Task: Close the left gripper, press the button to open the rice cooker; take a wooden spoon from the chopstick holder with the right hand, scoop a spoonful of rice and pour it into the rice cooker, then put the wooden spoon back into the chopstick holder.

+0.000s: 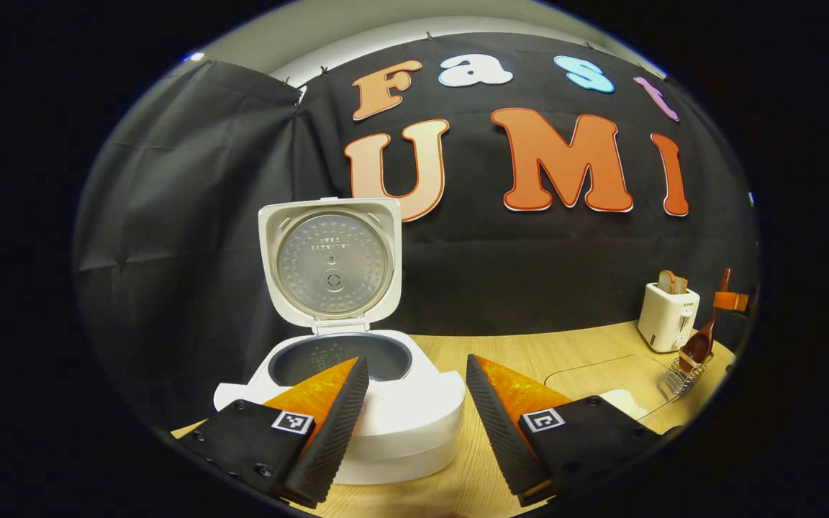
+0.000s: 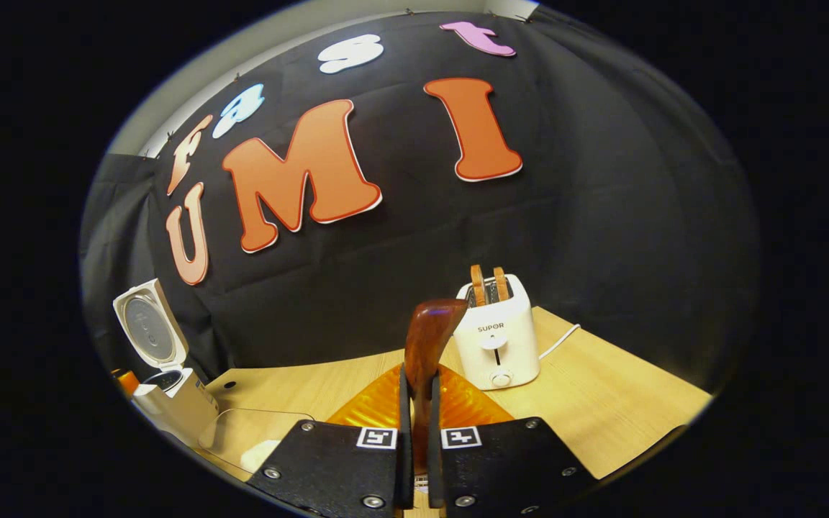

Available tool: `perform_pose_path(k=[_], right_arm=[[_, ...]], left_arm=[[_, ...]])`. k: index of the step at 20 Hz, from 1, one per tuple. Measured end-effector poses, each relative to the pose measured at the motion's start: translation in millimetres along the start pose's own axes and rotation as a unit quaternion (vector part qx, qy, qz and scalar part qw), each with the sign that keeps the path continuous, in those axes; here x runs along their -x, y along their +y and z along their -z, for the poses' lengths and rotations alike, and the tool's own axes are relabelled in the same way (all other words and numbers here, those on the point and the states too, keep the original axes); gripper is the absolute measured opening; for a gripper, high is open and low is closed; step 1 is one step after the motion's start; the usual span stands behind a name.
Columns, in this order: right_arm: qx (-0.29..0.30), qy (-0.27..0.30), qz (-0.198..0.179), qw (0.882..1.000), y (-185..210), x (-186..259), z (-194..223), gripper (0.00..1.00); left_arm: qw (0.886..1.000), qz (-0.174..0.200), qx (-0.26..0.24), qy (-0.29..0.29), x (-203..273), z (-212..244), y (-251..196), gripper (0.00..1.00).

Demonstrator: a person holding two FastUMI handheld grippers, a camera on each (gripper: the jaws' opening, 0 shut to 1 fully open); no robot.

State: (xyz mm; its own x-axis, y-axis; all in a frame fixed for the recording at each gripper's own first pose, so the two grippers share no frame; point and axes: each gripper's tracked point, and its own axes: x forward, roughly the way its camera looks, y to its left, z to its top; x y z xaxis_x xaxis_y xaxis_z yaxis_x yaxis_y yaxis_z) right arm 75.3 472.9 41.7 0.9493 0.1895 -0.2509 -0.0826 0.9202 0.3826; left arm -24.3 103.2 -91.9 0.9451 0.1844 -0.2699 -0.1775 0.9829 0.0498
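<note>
In the left gripper view the rice cooker [image 1: 357,403] sits at lower centre on the wooden table [image 1: 529,352], its lid [image 1: 332,262] standing upright and open so the grey inner pot [image 1: 342,356] shows below it. At the far right edge of that frame a white toaster [image 1: 668,316] stands with bread in its slots, and just below it is the wire chopstick holder [image 1: 682,378] with a wooden utensil leaning in it. A clear glass container [image 1: 616,381] lies on the table between the cooker and the holder, with something pale in it. Nothing stands between my left tongs and the cooker.

My left gripper [image 1: 414,374] is wide open, its two fingers spread apart at the bottom of the frame, touching nothing; the cooker's front shows through the gap.

In the right gripper view the toaster [image 2: 497,334] is just right of centre, directly behind the spoon, with its cord trailing right. At the lower left the rice cooker [image 2: 170,388] stands with lid up, and the glass container [image 2: 249,435] lies beside it.

My right gripper [image 2: 414,403] is nearly shut, both fingers pressed on the handle of the wooden spoon [image 2: 429,338], whose bowl rises upright above the fingertips, in front of the toaster.
</note>
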Motion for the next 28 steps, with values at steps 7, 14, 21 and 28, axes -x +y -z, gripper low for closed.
perform_pose_path(k=[7,14,21,28], right_arm=[[-0.069,0.023,0.014,0.997,-0.7,-2.1,13.4,0.08],[-0.103,0.023,0.019,0.994,-7.8,-4.4,13.6,0.13],[-0.073,-0.001,0.04,0.997,-29.0,5.2,-1.7,0.47],[-0.03,-0.064,0.055,0.996,-46.6,37.9,-49.8,0.77]], left_arm=[[1.0,-0.005,0.004,-0.002,-1.0,-5.7,-0.3,0.9],[1.0,0.0,0.007,-0.008,0.9,-8.1,-5.7,0.9],[1.0,-0.001,0.022,-0.02,-7.1,-26.8,1.5,0.9],[0.999,0.002,0.018,-0.035,-20.2,-68.9,26.3,0.9]])
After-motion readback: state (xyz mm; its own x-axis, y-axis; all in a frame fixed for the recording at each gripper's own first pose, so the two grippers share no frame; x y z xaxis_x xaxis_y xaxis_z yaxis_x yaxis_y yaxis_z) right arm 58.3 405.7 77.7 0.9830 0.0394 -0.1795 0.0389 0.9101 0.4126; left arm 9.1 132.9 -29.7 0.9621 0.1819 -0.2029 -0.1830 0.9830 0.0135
